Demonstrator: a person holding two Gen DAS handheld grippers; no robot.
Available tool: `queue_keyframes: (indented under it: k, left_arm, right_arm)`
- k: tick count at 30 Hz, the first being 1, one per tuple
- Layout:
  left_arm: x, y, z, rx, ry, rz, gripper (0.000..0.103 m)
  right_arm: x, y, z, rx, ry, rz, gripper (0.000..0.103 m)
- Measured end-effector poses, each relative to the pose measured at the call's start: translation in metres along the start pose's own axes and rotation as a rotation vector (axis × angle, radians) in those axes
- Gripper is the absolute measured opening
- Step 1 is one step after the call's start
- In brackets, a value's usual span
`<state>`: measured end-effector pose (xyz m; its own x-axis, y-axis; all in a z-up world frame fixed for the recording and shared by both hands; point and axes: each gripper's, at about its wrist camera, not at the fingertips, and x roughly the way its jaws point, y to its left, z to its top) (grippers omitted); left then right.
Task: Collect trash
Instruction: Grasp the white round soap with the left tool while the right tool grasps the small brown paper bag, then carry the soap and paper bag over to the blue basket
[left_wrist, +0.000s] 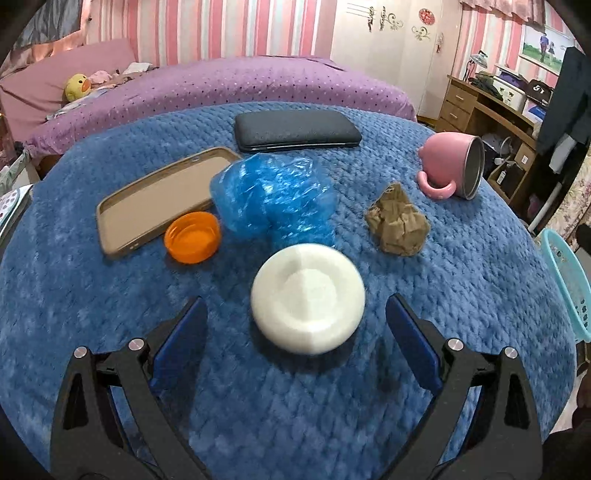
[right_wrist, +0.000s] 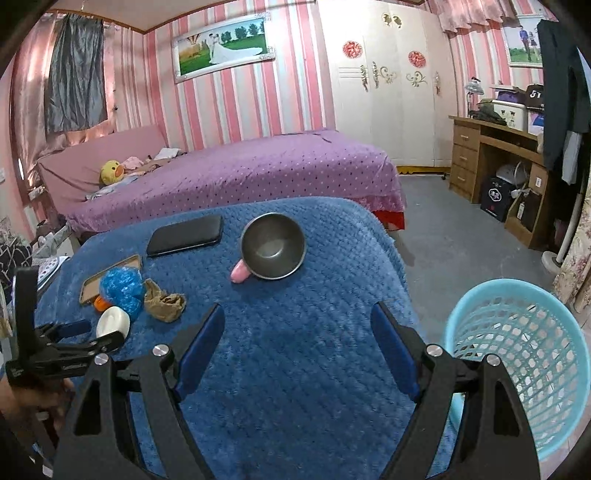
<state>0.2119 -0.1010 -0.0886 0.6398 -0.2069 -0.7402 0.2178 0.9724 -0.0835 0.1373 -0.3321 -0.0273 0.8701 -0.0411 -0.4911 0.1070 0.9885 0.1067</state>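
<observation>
On the blue blanket-covered table (left_wrist: 461, 295) lie a white round lid (left_wrist: 307, 298), an orange bottle cap (left_wrist: 192, 237), a crumpled blue plastic bag (left_wrist: 275, 195) and a crumpled brown paper ball (left_wrist: 398, 220). My left gripper (left_wrist: 295, 317) is open, its blue pads on either side of the white lid's near half without touching it. My right gripper (right_wrist: 297, 325) is open over bare blanket, nothing between its fingers. The right wrist view also shows the left gripper (right_wrist: 86, 330) at the white lid (right_wrist: 112, 320), beside the blue bag (right_wrist: 123, 288) and the paper ball (right_wrist: 162, 301).
A tan phone case (left_wrist: 155, 199), a black phone (left_wrist: 295, 131) and a pink mug on its side (left_wrist: 454, 166) share the table. A turquoise mesh basket (right_wrist: 517, 354) stands on the floor right of the table. A purple bed (right_wrist: 240, 173) lies behind, a wooden desk (right_wrist: 491, 155) at the right.
</observation>
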Motion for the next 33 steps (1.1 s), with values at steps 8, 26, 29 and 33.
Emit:
queue_keyframes:
  k: [8,26,29,33]
  left_arm:
    - [-0.027,0.022,0.009,-0.060,-0.060,-0.021,0.061]
    - [-0.073,0.124,0.004,-0.252,-0.188,0.072,0.061]
    - [-0.079,0.130,0.003,-0.294,-0.202,0.035,0.061]
    - [-0.096,0.140,0.001,-0.330,-0.250,0.023,0.061]
  right_arm:
    - [0.016,0.055,-0.002,-0.121,0.050,0.091,0.080]
    - [0.135,0.158,-0.004,-0.260,0.293,0.171,0.058]
    - [0.140,0.166,-0.010,-0.308,0.288,0.153,0.047]
    - [0.120,0.167,-0.009,-0.314,0.234,0.180,0.044]
